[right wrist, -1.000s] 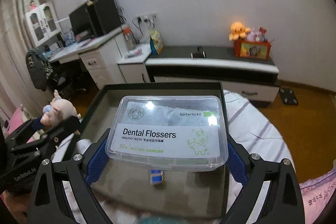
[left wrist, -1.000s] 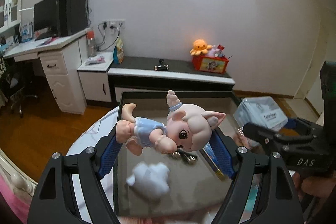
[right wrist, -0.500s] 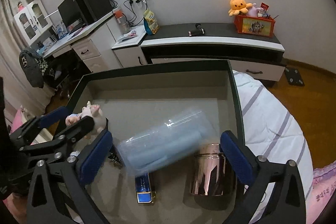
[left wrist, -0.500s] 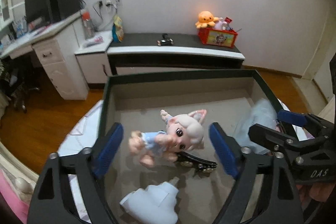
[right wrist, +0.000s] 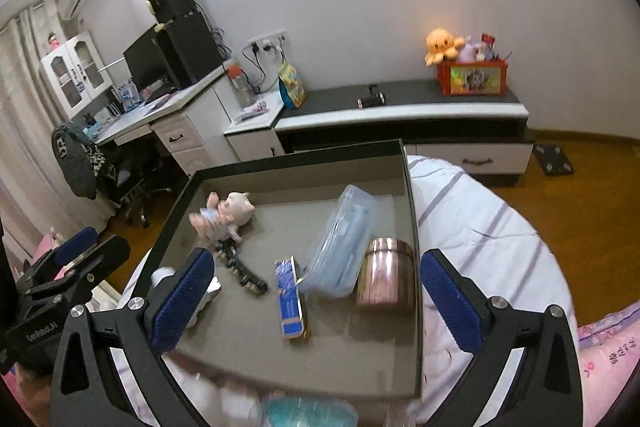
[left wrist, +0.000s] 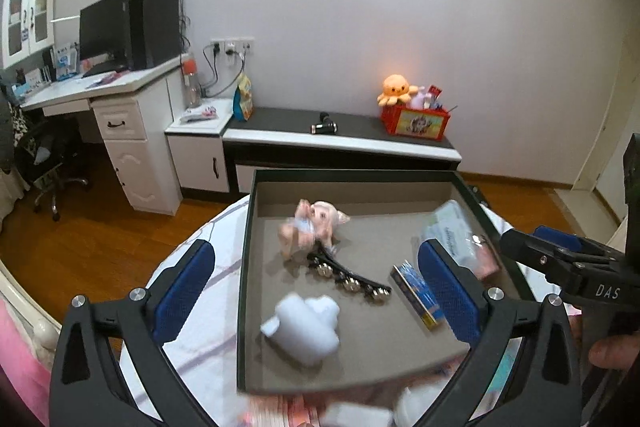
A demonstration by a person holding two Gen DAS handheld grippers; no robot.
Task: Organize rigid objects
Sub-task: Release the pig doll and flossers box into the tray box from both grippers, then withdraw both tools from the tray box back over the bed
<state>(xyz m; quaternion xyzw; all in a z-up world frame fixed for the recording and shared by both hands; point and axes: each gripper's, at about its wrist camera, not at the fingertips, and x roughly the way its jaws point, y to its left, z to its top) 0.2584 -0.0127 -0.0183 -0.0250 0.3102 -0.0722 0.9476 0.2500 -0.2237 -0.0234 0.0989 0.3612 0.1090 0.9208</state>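
left claw (left wrist: 316, 291): jaws opening, nothing lying between the pads, hovering over the near-left part of the dark tray (left wrist: 245, 267). tray sitting on a striped bed cover (right wrist: 480, 227).
inside tray, left to right: white blurred object (left wrist: 306, 327) lying near front; pig figurine (left wrist: 310, 227) lying on its side toward the back left, touching the black hair clip (left wrist: 348, 277); blue-gold box (right wrist: 290, 301) lying flat mid-tray; clear flosser box (right wrist: 344, 247) leaning tilted against the rose-gold tin (right wrist: 384, 277), standing upright by the right wall.
right claw (right wrist: 318, 301): standing wide, gripping nothing, hanging above the tray front.
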